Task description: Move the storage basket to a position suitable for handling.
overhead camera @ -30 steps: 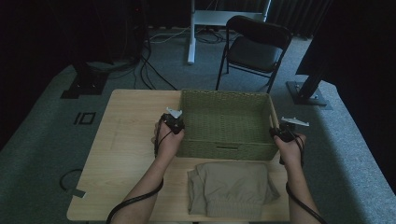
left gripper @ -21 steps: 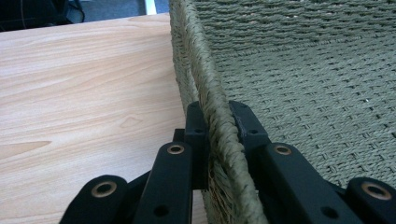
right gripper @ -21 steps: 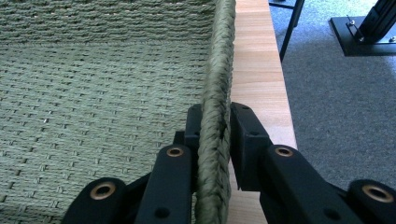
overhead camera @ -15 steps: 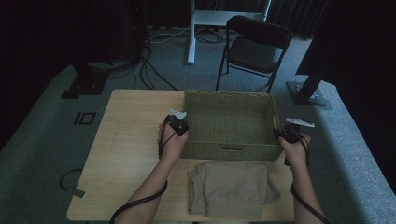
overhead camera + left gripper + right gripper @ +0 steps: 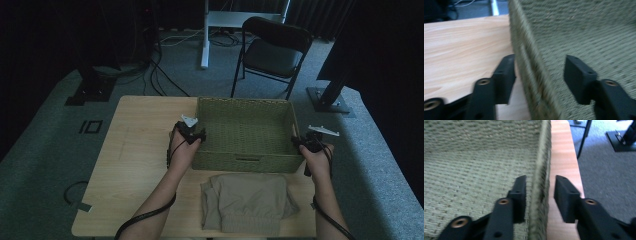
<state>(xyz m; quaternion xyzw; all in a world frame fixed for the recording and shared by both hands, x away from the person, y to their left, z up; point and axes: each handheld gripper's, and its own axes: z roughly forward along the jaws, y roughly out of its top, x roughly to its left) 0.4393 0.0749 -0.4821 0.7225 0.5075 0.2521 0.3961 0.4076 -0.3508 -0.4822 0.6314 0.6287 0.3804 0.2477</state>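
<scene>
Grippers, two, astride one basket; one folded garment.

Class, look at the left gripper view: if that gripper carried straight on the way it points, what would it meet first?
Most likely the basket's side wall: the left gripper's jaws, which have just been opening, straddle its rim without pressing it, so the wall would slide deeper between them. Depth is blurred.

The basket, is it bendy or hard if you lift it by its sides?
The basket is woven, so its thin walls would probably flex a little. It has nothing inside, so it's likely light. It's wide and flat-bottomed, so it shouldn't tip easily. The left hand-held gripper and right hand-held gripper have just been opening, each straddling a side wall.
</scene>
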